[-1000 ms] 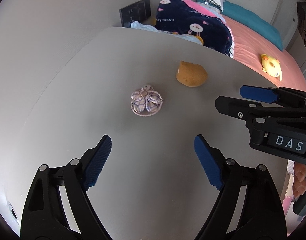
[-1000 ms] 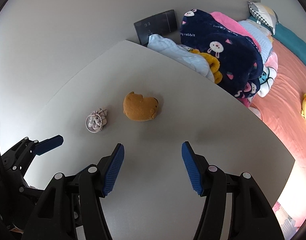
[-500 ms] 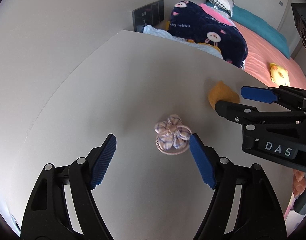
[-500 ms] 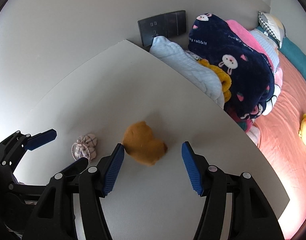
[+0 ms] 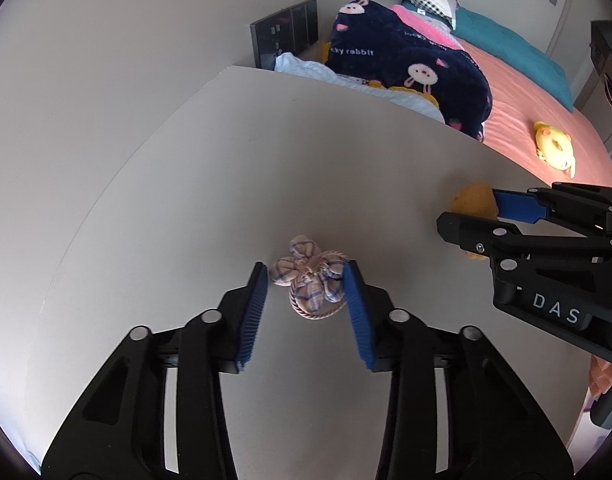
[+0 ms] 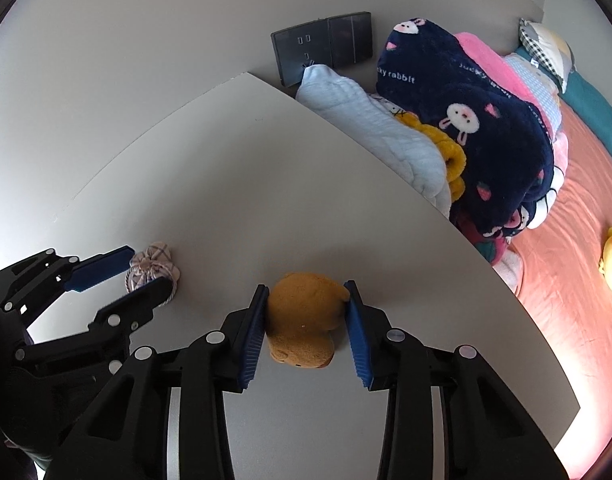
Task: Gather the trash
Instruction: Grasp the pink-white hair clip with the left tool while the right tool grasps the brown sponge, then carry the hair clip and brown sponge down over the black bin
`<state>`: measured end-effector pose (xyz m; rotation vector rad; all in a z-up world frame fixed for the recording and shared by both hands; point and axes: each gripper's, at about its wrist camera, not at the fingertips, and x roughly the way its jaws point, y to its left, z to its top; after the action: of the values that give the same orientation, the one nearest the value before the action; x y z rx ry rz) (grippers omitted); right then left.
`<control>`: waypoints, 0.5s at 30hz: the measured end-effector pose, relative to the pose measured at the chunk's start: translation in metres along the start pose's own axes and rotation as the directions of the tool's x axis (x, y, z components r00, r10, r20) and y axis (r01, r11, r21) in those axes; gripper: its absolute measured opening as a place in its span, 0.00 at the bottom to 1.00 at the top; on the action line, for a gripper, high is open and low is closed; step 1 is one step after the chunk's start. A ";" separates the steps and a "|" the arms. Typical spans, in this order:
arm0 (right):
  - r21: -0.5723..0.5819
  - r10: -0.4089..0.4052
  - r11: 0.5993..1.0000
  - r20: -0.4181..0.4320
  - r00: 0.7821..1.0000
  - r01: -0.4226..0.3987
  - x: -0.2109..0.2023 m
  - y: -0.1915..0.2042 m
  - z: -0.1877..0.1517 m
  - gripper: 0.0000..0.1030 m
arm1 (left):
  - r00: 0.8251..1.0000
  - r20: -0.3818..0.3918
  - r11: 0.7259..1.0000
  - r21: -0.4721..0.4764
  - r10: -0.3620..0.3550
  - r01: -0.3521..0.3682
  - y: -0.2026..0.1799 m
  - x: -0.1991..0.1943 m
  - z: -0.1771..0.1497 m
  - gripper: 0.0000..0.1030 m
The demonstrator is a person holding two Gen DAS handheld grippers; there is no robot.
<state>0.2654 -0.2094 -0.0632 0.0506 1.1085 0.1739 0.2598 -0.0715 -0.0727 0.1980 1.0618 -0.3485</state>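
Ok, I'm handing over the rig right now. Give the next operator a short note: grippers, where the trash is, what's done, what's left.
Left gripper: jaws have just been closing; pads now touch both sides of the plaid fabric flower, which rests on the white table.
Right gripper: jaws have just been closing; pads press both sides of the brown plush toy, also on the table.
Done: both items bracketed and gripped.
Left: lift both and carry them to a bin; none is in view.
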 end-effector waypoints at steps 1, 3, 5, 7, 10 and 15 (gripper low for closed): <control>0.002 0.001 1.000 0.001 1.000 -0.001 -0.001 -0.001 -0.001 0.38 | 1.000 0.000 1.000 0.001 -0.005 0.005 -0.001 0.000 0.000 0.31; 0.010 0.009 1.000 0.006 1.000 -0.009 -0.007 -0.002 -0.004 0.38 | 1.000 0.002 1.000 0.005 -0.017 0.017 -0.002 0.001 0.000 0.26; 0.016 0.011 1.000 0.008 1.000 -0.011 -0.010 -0.004 -0.007 0.38 | 1.000 0.001 1.000 0.006 -0.017 0.017 -0.005 0.000 0.000 0.24; 0.021 0.012 1.000 0.013 1.000 -0.012 -0.017 -0.005 -0.010 0.38 | 1.000 0.002 1.000 0.009 -0.013 0.013 -0.008 -0.001 -0.001 0.23; 0.024 0.020 1.000 0.022 1.000 -0.021 -0.027 -0.006 -0.015 0.38 | 1.000 0.003 1.000 -0.004 -0.013 0.014 -0.011 -0.006 -0.003 0.22; 0.025 0.033 0.999 0.036 0.999 -0.034 -0.046 -0.009 -0.024 0.38 | 1.000 0.022 1.000 0.012 -0.021 0.021 -0.022 -0.021 -0.010 0.22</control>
<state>0.2256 -0.2269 -0.0344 0.0949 1.0744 0.1876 0.2344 -0.0847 -0.0587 0.1934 1.0410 -0.3751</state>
